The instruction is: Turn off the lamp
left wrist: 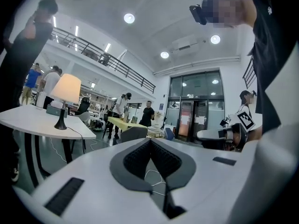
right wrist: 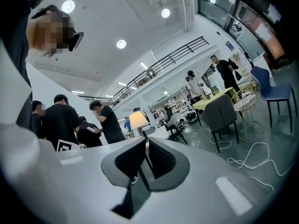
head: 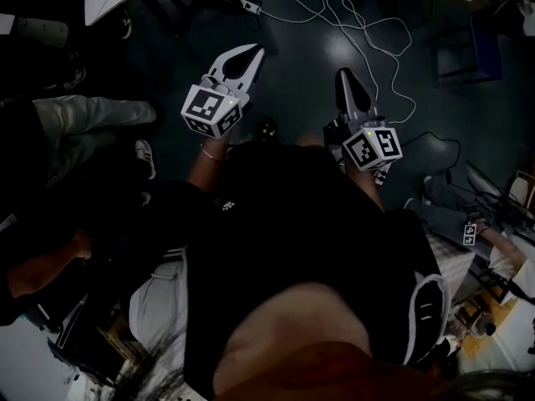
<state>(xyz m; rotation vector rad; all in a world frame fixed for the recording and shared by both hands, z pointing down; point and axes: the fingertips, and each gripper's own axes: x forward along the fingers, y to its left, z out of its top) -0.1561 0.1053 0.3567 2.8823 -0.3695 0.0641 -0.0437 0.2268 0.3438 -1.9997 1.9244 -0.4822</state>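
The left gripper (left wrist: pixel 150 141) has its jaws together at the tips with nothing between them. The right gripper (right wrist: pixel 146 142) is closed and empty too. In the head view both are held out level in front of the person's dark-clothed body, side by side and apart, above a dark floor (head: pixel 292 73) where a white cable (head: pixel 368 27) lies in loops. The lamp (left wrist: pixel 66 89) stands well beyond both grippers. In the left gripper view it is left of the jaw tips, upright near the edge of a white table (left wrist: pixel 28 121), with its shade glowing. A dark cord (left wrist: pixel 77 131) runs from the lamp's base across the tabletop. In the right gripper view the lamp shows small, just above the jaw tips and far behind them. To the lamp's left in that view, people (right wrist: pixel 105 120) in black shirts stand close together. To the lamp's right a grey chair (right wrist: pixel 219 115) faces a yellow table (right wrist: pixel 212 99), and more people stand there. In the left gripper view, glass doors (left wrist: pixel 196 111) fill the far wall well right of the lamp. A railed balcony (left wrist: pixel 107 59) runs above and behind the lamp.
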